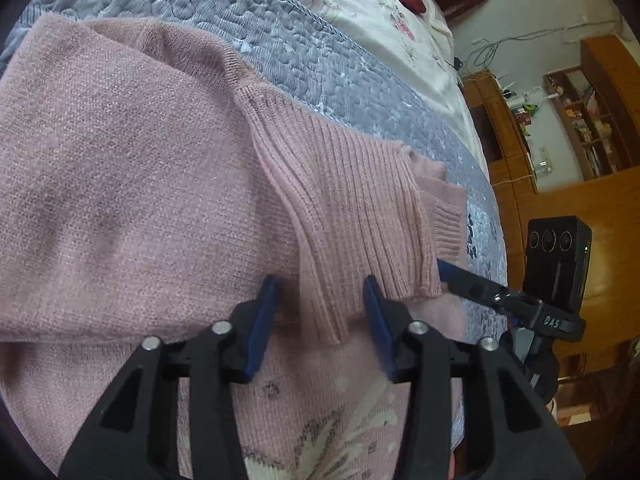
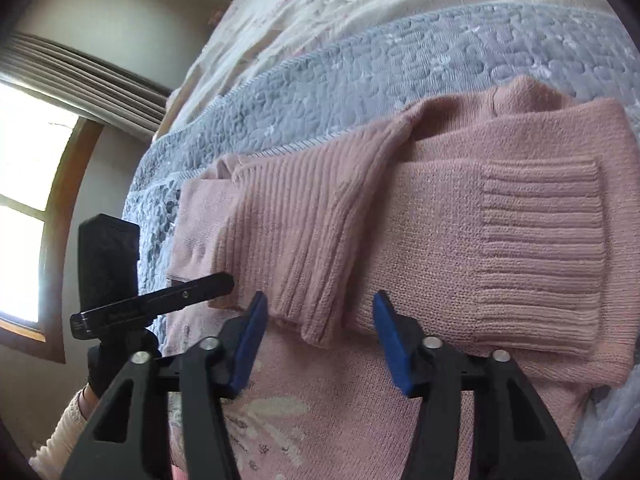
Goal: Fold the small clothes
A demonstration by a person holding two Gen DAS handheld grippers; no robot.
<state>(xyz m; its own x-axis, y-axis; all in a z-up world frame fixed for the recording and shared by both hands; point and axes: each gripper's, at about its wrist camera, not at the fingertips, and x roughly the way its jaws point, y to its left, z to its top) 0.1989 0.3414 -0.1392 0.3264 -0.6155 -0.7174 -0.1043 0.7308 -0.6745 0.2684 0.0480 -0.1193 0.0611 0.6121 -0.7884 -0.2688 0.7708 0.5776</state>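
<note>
Sweater: a pink knit sweater (image 1: 120,184) lies flat on the bed, on a grey quilted blanket (image 1: 304,56), with both sleeves folded in across the body.
Sleeves: in the right wrist view one ribbed cuff (image 2: 540,240) lies at 2 o'clock, the other ribbed sleeve end (image 2: 304,248) at 12 o'clock.
Pattern: a pale flower design (image 2: 264,420) shows on the sweater at 6 o'clock.
Left hand-held gripper (image 1: 320,320): blue pads spread apart over the sweater, gripping nothing.
Right hand-held gripper (image 2: 316,336): pads spread apart just short of the folded sleeves, gripping nothing.
Bed: a floral sheet (image 1: 360,4) lies beyond the blanket at 12 o'clock.
Room: wooden shelves (image 1: 580,120) at 3 o'clock in the left wrist view; a window (image 2: 24,200) at 9 o'clock in the right.
</note>
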